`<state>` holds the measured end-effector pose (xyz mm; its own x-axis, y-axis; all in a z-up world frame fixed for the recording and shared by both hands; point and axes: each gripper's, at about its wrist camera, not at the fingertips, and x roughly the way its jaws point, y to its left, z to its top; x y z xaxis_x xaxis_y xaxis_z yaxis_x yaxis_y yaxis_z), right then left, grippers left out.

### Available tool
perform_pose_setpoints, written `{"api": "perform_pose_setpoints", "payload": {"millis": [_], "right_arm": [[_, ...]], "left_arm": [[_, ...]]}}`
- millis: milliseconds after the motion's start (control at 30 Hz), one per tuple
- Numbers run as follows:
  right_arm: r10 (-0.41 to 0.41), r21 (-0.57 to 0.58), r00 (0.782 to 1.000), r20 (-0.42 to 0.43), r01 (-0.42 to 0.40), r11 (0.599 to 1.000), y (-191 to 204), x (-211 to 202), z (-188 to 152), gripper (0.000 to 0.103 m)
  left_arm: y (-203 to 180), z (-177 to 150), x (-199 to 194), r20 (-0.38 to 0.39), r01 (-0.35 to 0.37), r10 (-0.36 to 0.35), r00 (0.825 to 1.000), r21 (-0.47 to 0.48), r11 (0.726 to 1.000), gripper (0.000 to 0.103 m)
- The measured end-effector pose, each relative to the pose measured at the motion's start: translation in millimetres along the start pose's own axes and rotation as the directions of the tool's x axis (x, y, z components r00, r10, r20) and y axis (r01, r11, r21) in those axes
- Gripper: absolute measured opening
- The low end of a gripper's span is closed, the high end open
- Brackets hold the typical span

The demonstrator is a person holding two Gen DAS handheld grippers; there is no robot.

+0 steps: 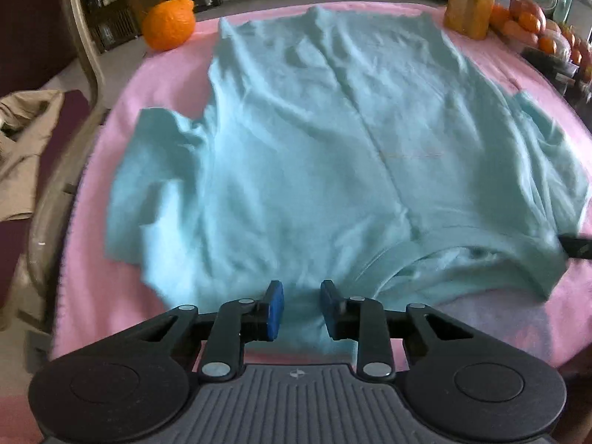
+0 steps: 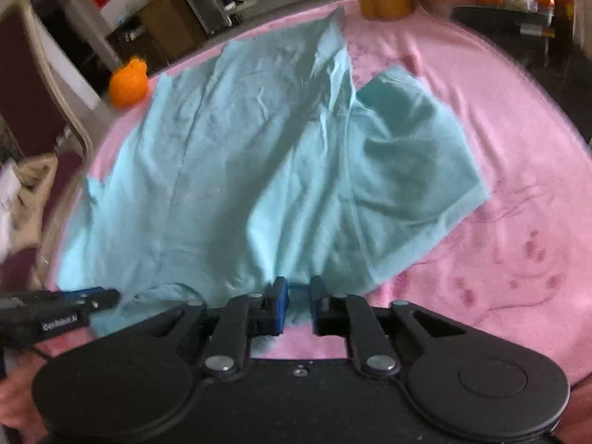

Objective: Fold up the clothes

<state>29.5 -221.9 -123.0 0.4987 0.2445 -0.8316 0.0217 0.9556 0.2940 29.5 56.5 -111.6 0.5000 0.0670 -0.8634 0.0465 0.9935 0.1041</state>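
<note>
A light blue T-shirt (image 1: 314,140) lies spread on a pink cloth (image 1: 88,288), collar toward me, hem at the far side. It also shows in the right wrist view (image 2: 222,170), with its right sleeve (image 2: 414,170) spread out on the cloth. My left gripper (image 1: 301,309) stands partly open over the shirt's left shoulder edge, with cloth between its blue pads. My right gripper (image 2: 298,301) stands partly open at the right shoulder edge, with a fold of cloth between the pads. The left gripper also shows in the right wrist view (image 2: 96,298), low at the left.
An orange (image 1: 169,24) sits at the far left corner of the pink cloth (image 2: 518,185). A yellow bottle (image 1: 470,0) and a tray of oranges (image 1: 536,26) stand at the far right. A chair with a beige garment (image 1: 26,140) is at the left.
</note>
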Motion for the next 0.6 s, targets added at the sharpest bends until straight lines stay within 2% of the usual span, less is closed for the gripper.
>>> {"api": "perform_pose_setpoints", "payload": {"millis": [67,100,133,200,267,367,500,600], "right_arm": [[-0.019,0.054,0.999,0.042,0.016,0.998,-8,-13,5,0.014],[-0.005,0.108,0.996,0.087,-0.004,0.994,-18,-23,10,0.02],[0.001,0.18,0.991,0.135,-0.025,0.983,-31,-34,15,0.031],[-0.041,0.319,0.98,0.195,-0.024,0.947,-58,-46,27,0.039],[-0.073,0.459,0.98,0.186,-0.021,0.888,-85,-44,36,0.038],[-0.026,0.638,0.99,0.14,-0.07,0.767,-121,-28,38,0.035],[0.057,0.743,0.989,0.137,-0.141,0.655,-140,-14,21,0.033],[0.104,0.774,0.979,0.177,-0.204,0.599,-143,-5,21,0.03]], "left_arm": [[11,1,-7,0.021,0.008,-0.007,1.0,-0.041,0.999,0.026],[13,4,-11,0.04,0.018,-0.016,0.999,-0.051,0.999,0.025],[13,9,-13,0.054,0.027,-0.024,0.998,-0.05,0.998,0.026],[10,17,-15,0.066,0.031,-0.028,0.997,-0.039,0.999,0.026],[1,24,-11,0.065,0.022,-0.021,0.998,-0.02,1.0,0.026],[-4,23,0,0.045,0.07,-0.069,0.997,-0.032,0.997,0.026],[4,15,16,0.015,0.119,-0.118,0.993,-0.083,0.989,0.026],[4,15,17,0.019,0.124,-0.123,0.992,-0.098,0.987,0.026]]}}
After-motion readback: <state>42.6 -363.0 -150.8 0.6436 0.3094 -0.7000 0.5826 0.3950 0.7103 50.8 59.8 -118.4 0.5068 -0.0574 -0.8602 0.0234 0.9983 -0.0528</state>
